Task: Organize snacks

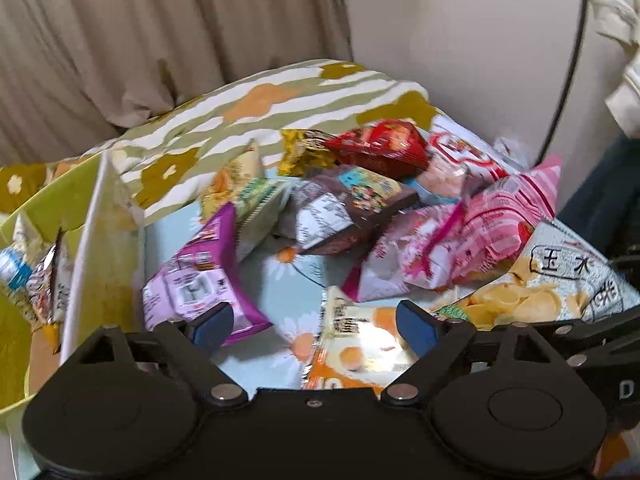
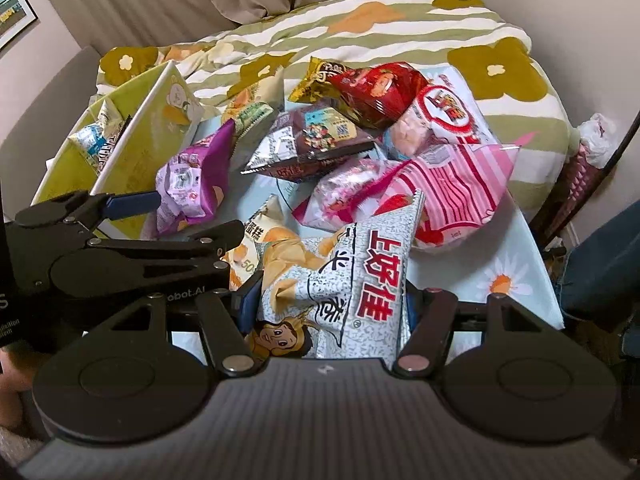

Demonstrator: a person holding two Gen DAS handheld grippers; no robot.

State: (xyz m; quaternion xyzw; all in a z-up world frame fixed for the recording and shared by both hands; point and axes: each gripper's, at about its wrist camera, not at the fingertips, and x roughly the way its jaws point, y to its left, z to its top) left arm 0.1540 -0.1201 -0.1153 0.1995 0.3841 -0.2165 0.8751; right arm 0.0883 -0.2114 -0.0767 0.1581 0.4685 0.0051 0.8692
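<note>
Several snack bags lie in a heap on a pale blue daisy cloth [image 1: 296,280]. My left gripper [image 1: 314,326] is open and empty, low over an orange-and-white bag [image 1: 360,344], with a purple bag [image 1: 204,276] by its left finger. My right gripper [image 2: 326,308] is shut on a grey-white chip bag with red characters [image 2: 360,276], held up off the cloth; that bag also shows in the left wrist view [image 1: 560,284]. A yellow-green box [image 2: 132,160] at the left holds a few packets [image 1: 36,276]. The left gripper [image 2: 180,216] shows in the right wrist view beside the purple bag [image 2: 196,176].
Pink striped [image 2: 452,192], brown [image 2: 316,140], red [image 2: 380,88] and red-and-white [image 2: 448,116] bags fill the middle and right. A flowered quilt [image 2: 400,24] lies behind them, with curtains [image 1: 140,28] beyond. A dark cable [image 1: 568,68] and a person's leg [image 2: 604,260] are at the right.
</note>
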